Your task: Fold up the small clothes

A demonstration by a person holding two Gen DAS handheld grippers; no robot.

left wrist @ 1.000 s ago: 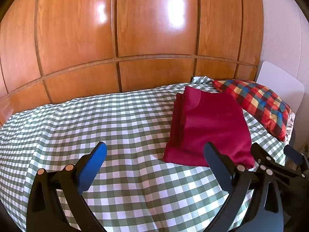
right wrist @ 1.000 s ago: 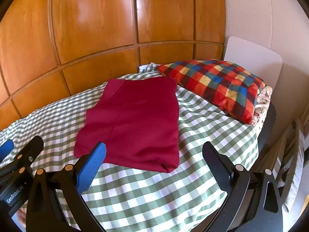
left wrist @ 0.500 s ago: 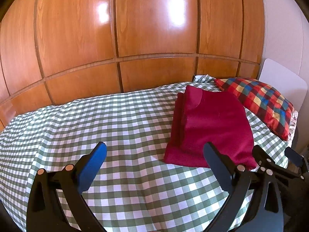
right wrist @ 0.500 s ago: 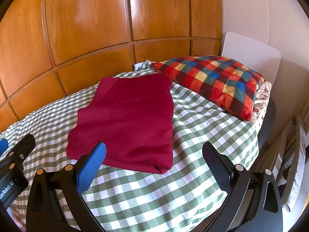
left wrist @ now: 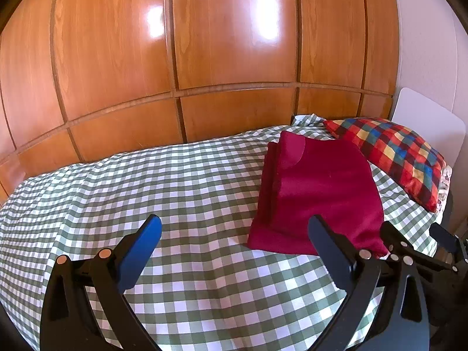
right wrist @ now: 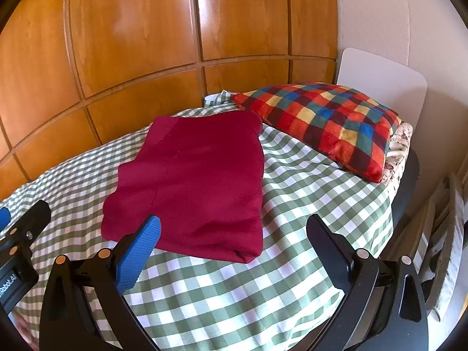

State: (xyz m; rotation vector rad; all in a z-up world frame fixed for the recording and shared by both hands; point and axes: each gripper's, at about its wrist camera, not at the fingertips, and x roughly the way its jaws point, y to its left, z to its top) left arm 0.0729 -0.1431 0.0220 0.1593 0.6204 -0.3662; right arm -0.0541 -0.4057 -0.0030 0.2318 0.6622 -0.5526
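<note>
A dark red garment (left wrist: 316, 193) lies folded into a neat rectangle on the green-and-white checked bedspread (left wrist: 175, 193); it also shows in the right wrist view (right wrist: 199, 181). My left gripper (left wrist: 234, 228) is open and empty, held above the bedspread to the garment's near left. My right gripper (right wrist: 234, 228) is open and empty, held just in front of the garment's near edge. Neither gripper touches the cloth. Part of the right gripper (left wrist: 421, 251) shows at the right edge of the left wrist view.
A multicoloured checked pillow (right wrist: 327, 125) lies to the garment's right, against a white headboard (right wrist: 380, 79). A glossy wooden panelled wall (left wrist: 204, 58) runs along the bed's far side. The bed's right edge (right wrist: 406, 181) drops to a white slatted object (right wrist: 444, 234).
Both grippers have drawn back and risen slightly from the folded garment, which lies still. Both stay open.
</note>
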